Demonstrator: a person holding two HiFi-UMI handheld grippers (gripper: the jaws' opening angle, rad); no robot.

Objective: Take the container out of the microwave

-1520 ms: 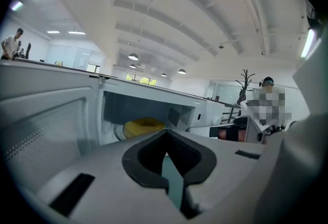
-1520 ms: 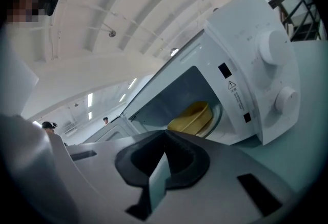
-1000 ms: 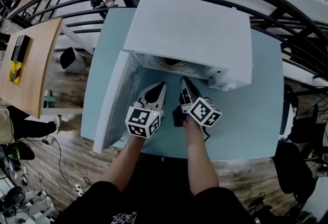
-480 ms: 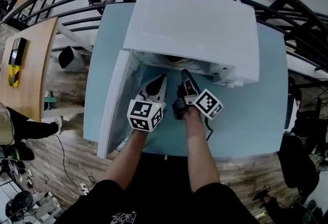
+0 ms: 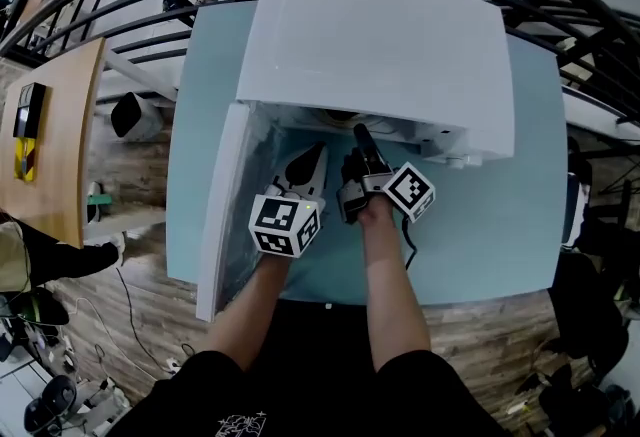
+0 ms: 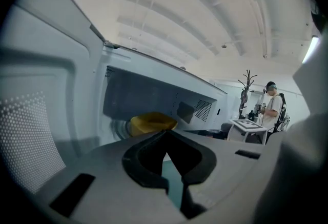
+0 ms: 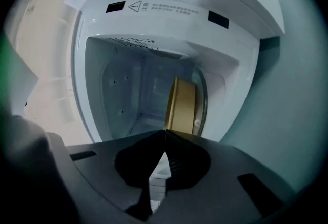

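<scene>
Container (image 7: 180, 105) yellow, inside open microwave (image 5: 375, 50) cavity, untouched; left gripper (image 6: 165, 134) and right gripper (image 7: 164, 131) both at the opening, jaws closed tip to tip, nothing between them

White microwave (image 5: 380, 45) on blue table (image 5: 480, 225), door (image 5: 222, 205) open; left gripper (image 5: 318, 151), right gripper (image 5: 359, 132) at opening; container (image 5: 340, 114) possibly glimpsed inside.

A light blue table (image 5: 480, 225) stands on a wooden plank floor (image 5: 110, 305). The one thing directly on it is a white microwave (image 5: 380, 45), which fills the top from the centre toward 12 o'clock. Its door (image 5: 222, 205) hangs open, reaching toward 8 o'clock over the table's left edge. Bare blue surface shows at 3 o'clock and along the near edge at 6 o'clock.
</scene>
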